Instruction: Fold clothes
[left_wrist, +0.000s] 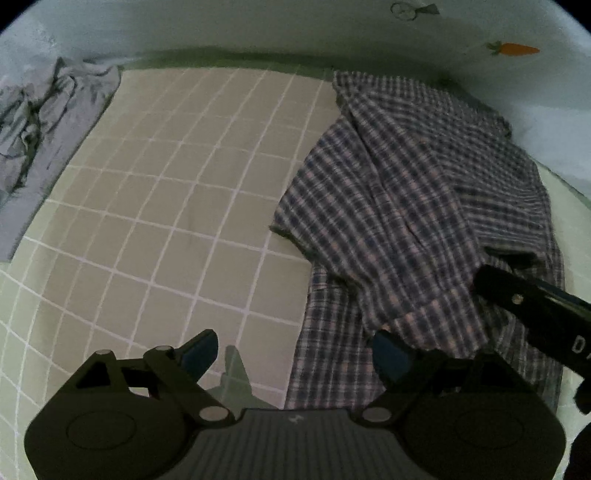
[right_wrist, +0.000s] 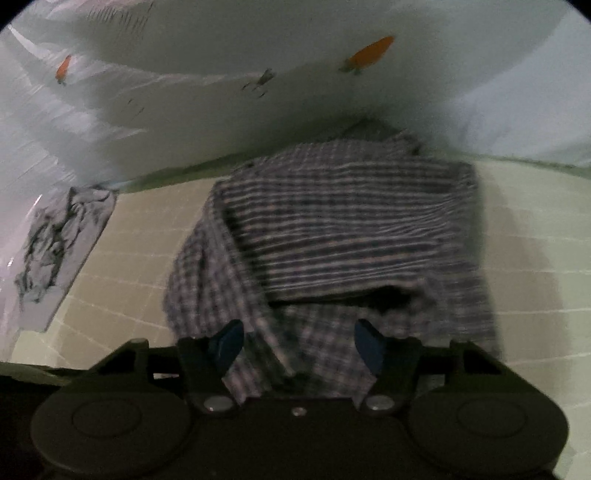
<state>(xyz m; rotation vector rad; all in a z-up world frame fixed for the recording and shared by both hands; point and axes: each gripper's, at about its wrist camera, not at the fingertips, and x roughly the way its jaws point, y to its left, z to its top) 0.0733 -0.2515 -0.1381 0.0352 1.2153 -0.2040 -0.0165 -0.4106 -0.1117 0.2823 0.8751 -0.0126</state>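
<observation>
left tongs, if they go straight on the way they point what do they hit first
Probably the left edge of the plaid shirt, though depth is unclear. The left tongs stand open, their right finger already at the cloth, with the grid mat ahead of their left finger.

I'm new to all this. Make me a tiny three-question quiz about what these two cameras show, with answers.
1. True or false: the left tongs are open.
2. Which pattern has the shirt? A dots, B plaid, C plain.
3. Fill in: the crumpled grey cloth lies at the mat's far ____ corner.

Key: 1 true; the right tongs gape too, with shirt fabric between their fingers. 2 B. 3 left.
</observation>
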